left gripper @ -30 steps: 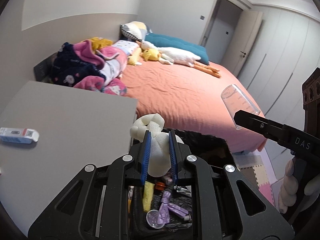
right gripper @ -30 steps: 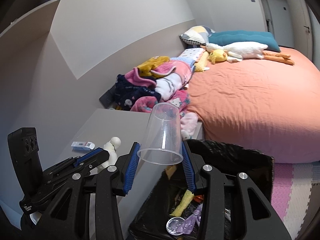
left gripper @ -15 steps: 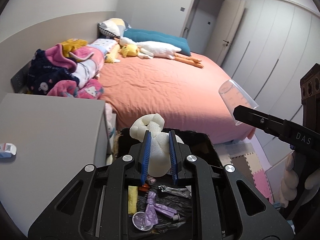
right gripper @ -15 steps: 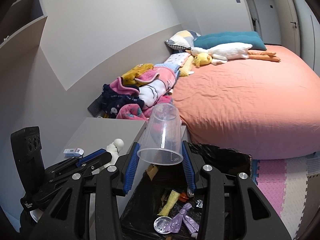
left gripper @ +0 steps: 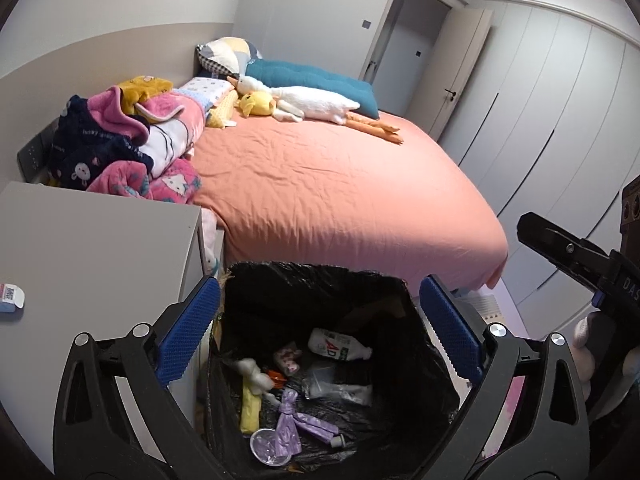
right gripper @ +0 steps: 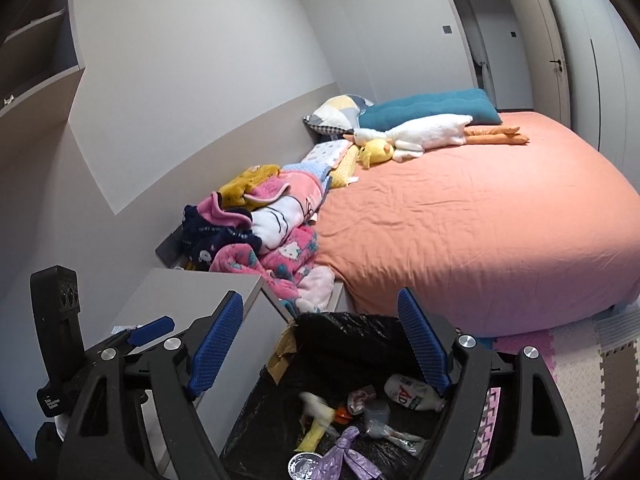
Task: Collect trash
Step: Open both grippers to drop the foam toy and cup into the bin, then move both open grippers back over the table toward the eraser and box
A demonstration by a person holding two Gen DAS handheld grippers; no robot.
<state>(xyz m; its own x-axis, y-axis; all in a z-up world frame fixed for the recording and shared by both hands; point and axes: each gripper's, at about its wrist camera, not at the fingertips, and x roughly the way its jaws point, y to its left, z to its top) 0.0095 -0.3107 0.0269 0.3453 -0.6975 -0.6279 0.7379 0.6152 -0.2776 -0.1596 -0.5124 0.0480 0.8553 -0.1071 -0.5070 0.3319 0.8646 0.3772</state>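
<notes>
Both tongs stood spread with nothing between the pads: left tongs (left gripper: 320, 330) and right tongs (right gripper: 320, 344) had each just been opening, right above the black-lined trash bin (left gripper: 400, 288). White foam wad (left gripper: 254, 374) lay in the bin under the left tongs, beside a yellow wrapper (left gripper: 250, 410). Clear cup (right gripper: 378, 412) sat in the bin below the right tongs, next to the white bottle (right gripper: 412, 392) and purple bag (left gripper: 296, 426). So both drops looked done.

One piece probably left: a small white-and-blue box (left gripper: 10, 298) on the grey counter (left gripper: 100, 240), off to the left of the left tongs. Trash or not, can't tell.

Risks from here:
- Tongs sat close side by side over the bin; a fast swing toward the counter could knock them together.
- Left pad hung near the counter corner and the bin's liner edge. Dropping low on the way out could snag the liner and tip or drag the bin.
- Box looked flat and low. Steep approach could skid it off the counter edge instead of pinching it.
</notes>
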